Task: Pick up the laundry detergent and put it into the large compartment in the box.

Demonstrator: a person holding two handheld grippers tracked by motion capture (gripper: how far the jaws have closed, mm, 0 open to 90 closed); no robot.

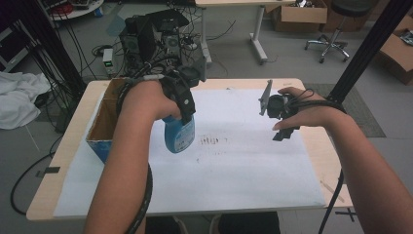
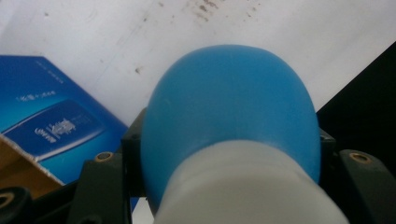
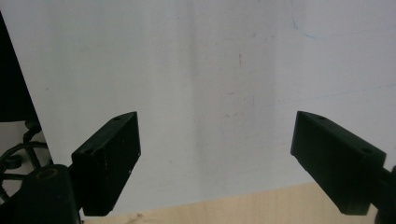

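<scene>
Grey floor runs behind the workspace, cluttered with computer towers, trailing cables, a wheeled stool and cardboard cartons. Nearer stands a pale wooden table (image 1: 311,146), and most of its top lies under a large white paper sheet (image 1: 243,165) marked with a few dark smudges near its middle. At the table's left edge sits an open box (image 1: 100,129), blue on the outside and brown cardboard inside; in the left gripper view its blue printed side shows just beside the jaws. Both of the person's forearms come in from below. The left gripper (image 1: 182,114) hangs above the sheet just right of the box, its jaws clamped on a blue bottle (image 1: 179,134) whose rounded blue body and white lower part show between them in the left gripper view (image 2: 231,116); the bottle is held clear of the paper. The right gripper (image 1: 285,122) hovers over the sheet's right part, well apart from the bottle, its jaws spread wide with only paper and table edge seen between them (image 3: 215,154)
</scene>
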